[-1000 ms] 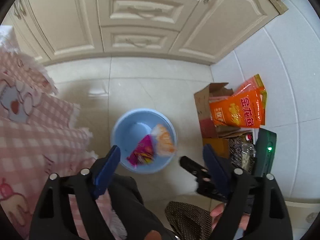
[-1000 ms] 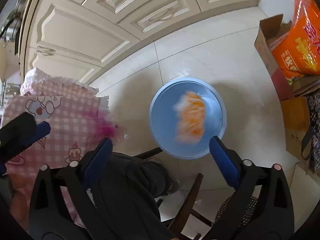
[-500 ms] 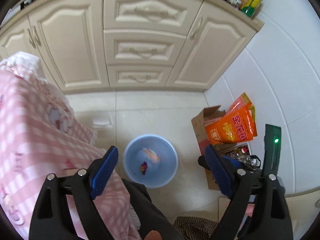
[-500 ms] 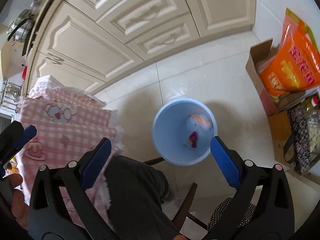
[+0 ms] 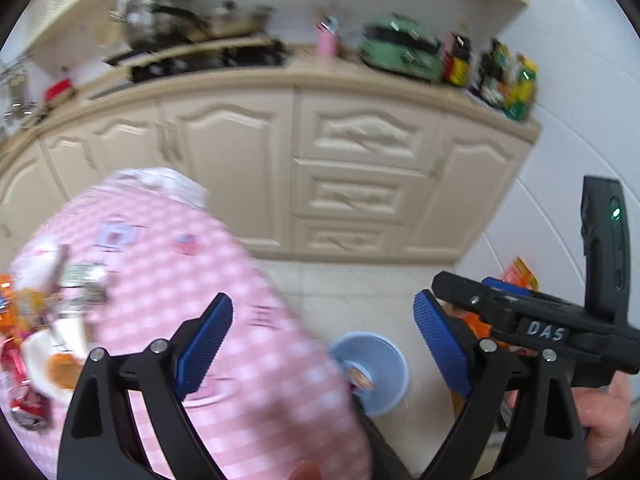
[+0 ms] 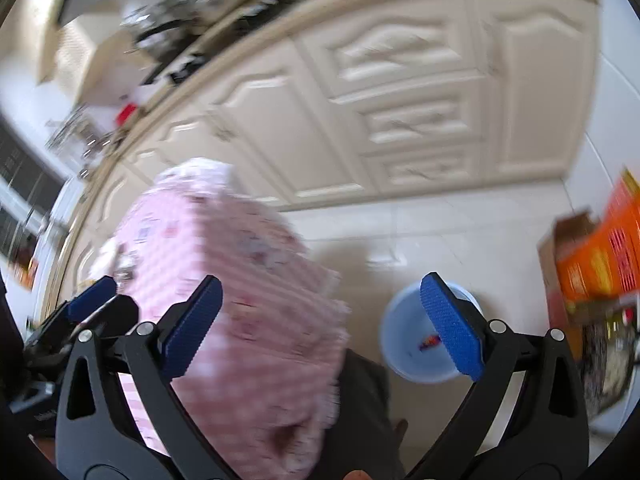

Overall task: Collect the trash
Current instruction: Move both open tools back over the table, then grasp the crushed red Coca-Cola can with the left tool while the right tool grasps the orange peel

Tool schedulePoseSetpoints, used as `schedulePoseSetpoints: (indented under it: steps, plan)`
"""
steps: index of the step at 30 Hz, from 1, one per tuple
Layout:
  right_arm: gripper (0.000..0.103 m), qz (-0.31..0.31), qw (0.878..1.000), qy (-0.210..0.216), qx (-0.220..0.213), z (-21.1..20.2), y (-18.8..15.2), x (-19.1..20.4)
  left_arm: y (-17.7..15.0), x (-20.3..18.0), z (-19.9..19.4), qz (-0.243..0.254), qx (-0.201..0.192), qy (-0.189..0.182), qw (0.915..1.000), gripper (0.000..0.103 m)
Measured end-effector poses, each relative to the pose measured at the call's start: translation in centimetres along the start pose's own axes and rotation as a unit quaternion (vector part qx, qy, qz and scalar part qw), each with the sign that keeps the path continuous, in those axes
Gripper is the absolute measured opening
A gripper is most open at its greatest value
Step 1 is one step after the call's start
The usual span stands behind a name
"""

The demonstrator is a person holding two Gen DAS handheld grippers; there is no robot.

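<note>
A light blue bin stands on the tiled floor beside the table, with an orange wrapper and a small pink one lying inside. My left gripper hangs high above it, its jaws opening, nothing between them. The right gripper is open and empty too, with the bin behind its right finger. On the pink checked tablecloth, at the far left, lie more wrappers, a red packet and a white dish. Both views are blurred.
Cream cabinets line the far side, their counter crowded with pots and bottles. A cardboard box with an orange bag stands right of the bin. A person's dark trouser leg fills the bottom, and a hand holds the right gripper.
Both grippers have risen and tilted up from the bin toward the table and cabinets. The wrappers that were dropping have settled in the bin, which now looks small and far below.
</note>
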State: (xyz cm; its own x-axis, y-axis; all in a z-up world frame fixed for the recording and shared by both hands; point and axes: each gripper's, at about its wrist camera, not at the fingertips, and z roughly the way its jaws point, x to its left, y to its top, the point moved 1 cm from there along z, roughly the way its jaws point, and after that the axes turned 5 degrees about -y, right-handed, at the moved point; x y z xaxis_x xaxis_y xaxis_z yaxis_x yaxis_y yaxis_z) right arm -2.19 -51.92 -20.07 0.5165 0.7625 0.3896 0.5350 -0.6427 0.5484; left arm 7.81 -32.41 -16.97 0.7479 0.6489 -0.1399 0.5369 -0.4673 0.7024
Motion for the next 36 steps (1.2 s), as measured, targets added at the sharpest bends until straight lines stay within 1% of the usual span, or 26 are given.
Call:
schedulePoseSetpoints:
  steps: [4, 8, 11, 15, 18, 19, 20, 23, 25, 27, 30, 32, 34, 36]
  plan:
    - [0.097, -0.054, 0.998, 0.035, -0.011, -0.7, 0.5, 6.1, -0.1, 3.6, -3.9, -0.025, -0.039, 0.041, 0.9981, 0.09]
    - [0.097, -0.096, 0.994, 0.06, -0.009, -0.5, 0.5, 11.1, -0.9, 7.2, -7.7, -0.046, -0.074, 0.09, 0.9921, 0.09]
    - [0.097, -0.126, 0.989, 0.074, -0.005, -0.2, 0.1, 14.5, -1.9, 9.9, -10.3, -0.065, -0.094, 0.117, 0.9866, 0.09]
    - [0.097, -0.163, 0.983, 0.088, -0.001, 0.1, -0.8, 18.5, -3.6, 13.3, -13.6, -0.096, -0.119, 0.142, 0.9779, 0.09]
    - [0.097, -0.19, 0.977, 0.091, 0.002, 0.4, -1.6, 21.2, -5.1, 15.6, -15.8, -0.106, -0.136, 0.179, 0.9687, 0.09]
    - [0.097, -0.199, 0.976, 0.094, 0.006, 0.6, -2.0, 22.1, -5.4, 16.2, -16.1, -0.106, -0.137, 0.187, 0.9669, 0.09]
    - [0.097, -0.207, 0.974, 0.095, 0.01, 0.9, -2.4, 23.1, -6.1, 17.0, -16.7, -0.106, -0.136, 0.199, 0.9647, 0.09]
    - [0.097, -0.226, 0.969, 0.095, 0.019, 1.7, -3.6, 24.8, -8.1, 19.3, -17.4, -0.115, -0.127, 0.216, 0.9614, 0.09]
    - [0.097, -0.235, 0.967, 0.093, 0.029, 2.5, -4.4, 25.9, -9.0, 20.6, -17.3, -0.117, -0.115, 0.219, 0.9618, 0.09]
    - [0.097, -0.238, 0.966, 0.09, 0.037, 3.1, -5.1, 26.3, -10.2, 21.8, -16.5, -0.11, -0.094, 0.221, 0.9644, 0.09]
    - [0.097, -0.244, 0.965, 0.083, 0.05, 4.0, -6.1, 27.2, -11.2, 22.6, -14.8, -0.085, -0.063, 0.229, 0.9677, 0.09]
    - [0.097, -0.246, 0.965, 0.078, 0.055, 4.5, -6.7, 27.4, -11.8, 22.8, -13.7, -0.059, -0.048, 0.237, 0.9684, 0.09]
    - [0.097, -0.245, 0.965, 0.072, 0.062, 5.1, -7.1, 27.4, -12.2, 22.7, -12.6, -0.038, -0.037, 0.244, 0.9682, 0.09]
    - [0.097, -0.244, 0.965, 0.065, 0.07, 5.7, -7.4, 27.4, -12.4, 22.7, -11.5, -0.007, -0.03, 0.26, 0.9652, 0.09]
